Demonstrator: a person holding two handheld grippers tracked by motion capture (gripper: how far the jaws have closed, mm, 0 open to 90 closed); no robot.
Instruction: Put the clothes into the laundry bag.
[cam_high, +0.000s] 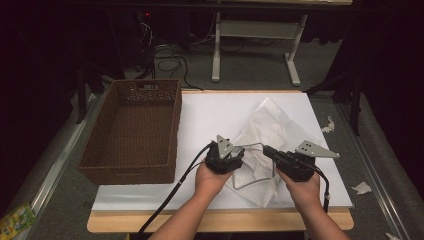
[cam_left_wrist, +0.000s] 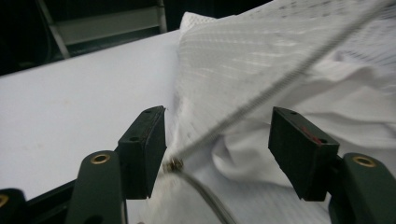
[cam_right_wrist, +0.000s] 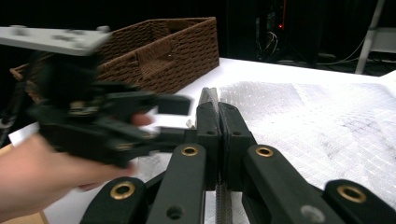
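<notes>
Forearms come in from the near edge of the white table top (cam_high: 210, 115), each hand carrying a gripper over the white mesh bag (cam_high: 270, 132), which lies crumpled on the right half of the top, well apart from the brown wicker basket (cam_high: 132, 127) on the left. The right gripper (cam_high: 267, 151) sits at the bag's near right part, pointing left across it; in the right gripper view its jaws are pressed together on the thin metal wire (cam_right_wrist: 207, 95) that runs along the bag, a sliver of it sticking out above the closed pads. The left gripper (cam_high: 235, 156) hovers at the bag's near left edge, just beside the right one. In the left gripper view its jaws stand spread, with the wire (cam_left_wrist: 261, 95) and a small metal fitting at its end lying between them, close to the left pad; the pads do not press on it. The mesh bag (cam_left_wrist: 261, 56) spreads out beyond those jaws in soft folds. Farther off from the bag, in the right gripper view, the basket (cam_right_wrist: 163, 51) stands behind the blurred left gripper (cam_right_wrist: 180, 106). Beyond the bag's far side, past the table edge, a white metal frame (cam_high: 255, 35) and loose cables rest on the grey floor.
</notes>
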